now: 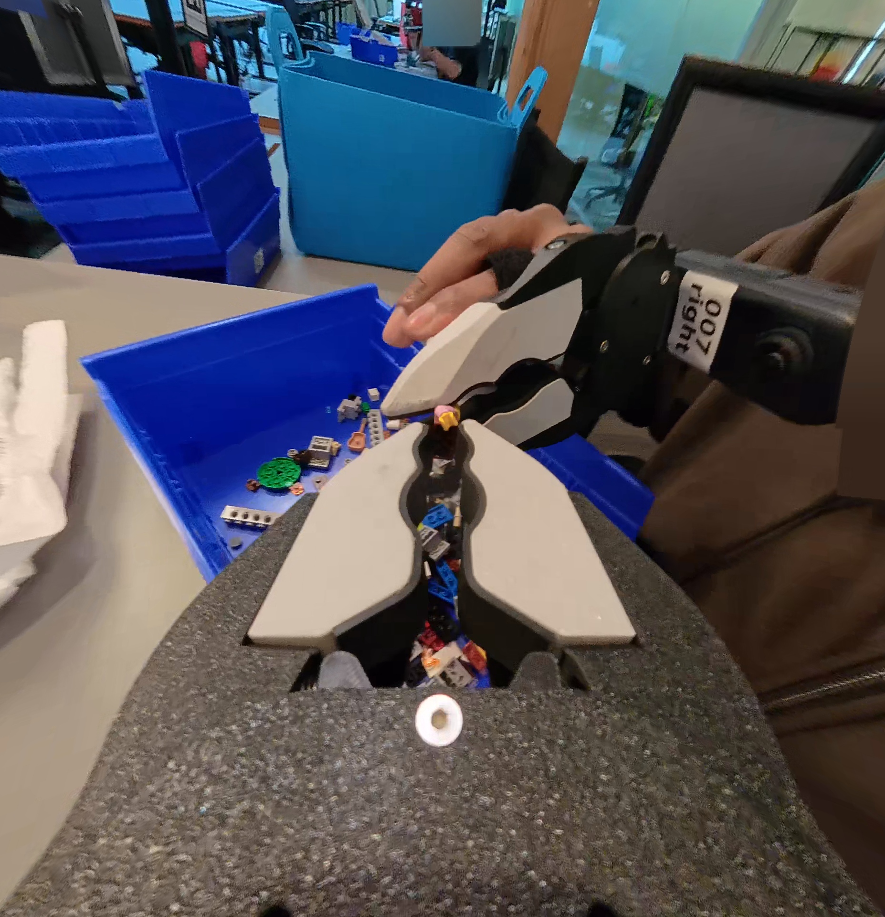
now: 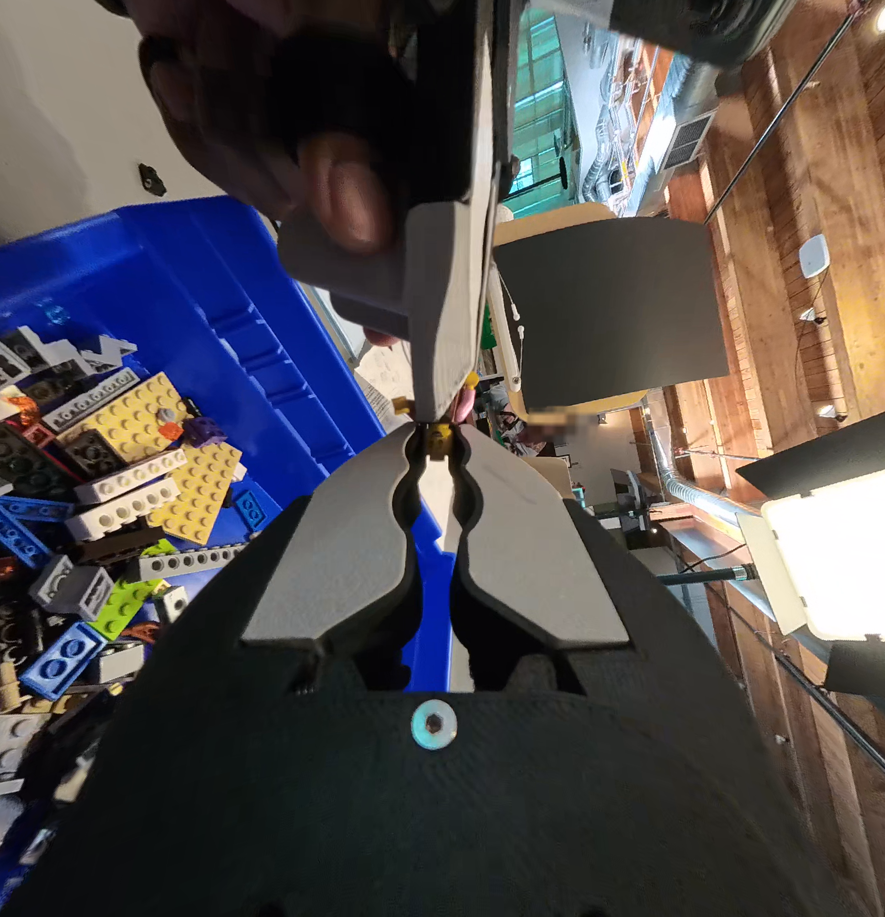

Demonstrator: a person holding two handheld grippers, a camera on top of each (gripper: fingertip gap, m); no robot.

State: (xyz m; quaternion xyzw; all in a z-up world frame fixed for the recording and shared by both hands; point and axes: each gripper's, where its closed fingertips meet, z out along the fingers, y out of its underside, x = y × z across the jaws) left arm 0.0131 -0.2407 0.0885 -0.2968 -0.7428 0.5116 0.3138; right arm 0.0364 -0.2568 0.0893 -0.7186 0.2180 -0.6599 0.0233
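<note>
Two grippers meet tip to tip above a blue bin (image 1: 242,357) of loose toy bricks (image 2: 133,476). At the left gripper (image 1: 443,430), the jaws are drawn almost together; a small dark toy figure (image 1: 443,436) is pinched between the tips, its yellow and pink top (image 1: 446,416) projecting beyond them. At the right gripper (image 2: 434,440), the jaws are likewise nearly closed, and a small yellow piece (image 2: 438,439) is pressed between the pads. Whether that piece belongs to the same figure cannot be told. The right gripper is gripped by a hand (image 1: 460,278) and angled down onto the left tips.

Farther off in the bin lie a green round plate (image 1: 279,474) and a grey beam (image 1: 247,516). Stacked blue bins (image 1: 108,188) and a light-blue container (image 1: 396,173) stand beyond.

Risk, as judged: both holds are narrow tip pinches. Opposed pulling or twisting could snap the small parts apart abruptly, and a part could spring free into the bin.
</note>
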